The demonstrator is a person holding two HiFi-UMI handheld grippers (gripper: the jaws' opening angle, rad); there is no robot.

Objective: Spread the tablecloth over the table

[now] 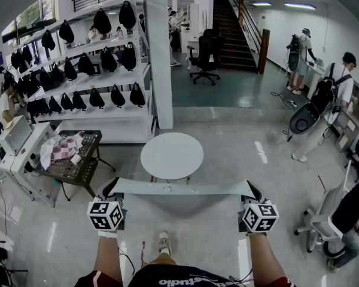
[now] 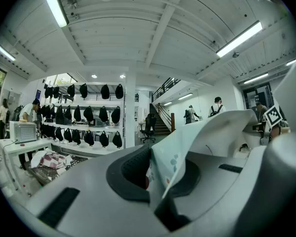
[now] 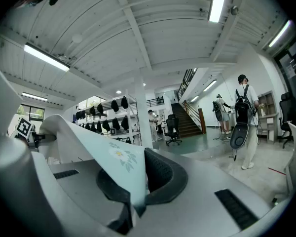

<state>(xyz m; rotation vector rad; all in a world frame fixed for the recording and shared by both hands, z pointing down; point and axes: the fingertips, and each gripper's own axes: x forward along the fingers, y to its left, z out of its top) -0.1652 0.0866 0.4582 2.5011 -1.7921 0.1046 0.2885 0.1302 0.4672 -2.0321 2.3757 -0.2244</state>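
A pale tablecloth with small flower prints hangs stretched level between my two grippers, in front of and nearer than the round white table. My left gripper is shut on the cloth's left corner, and the cloth folds up out of its jaws. On the right corner my right gripper is shut too; there a daisy print shows on the cloth that rises from between its pads. Both grippers point level, forward toward the table.
A low dark cart with checked cloth stands left of the table, white shelves of black bags behind it. A white column rises beyond the table. People stand at the right near a desk; an office chair is at the back.
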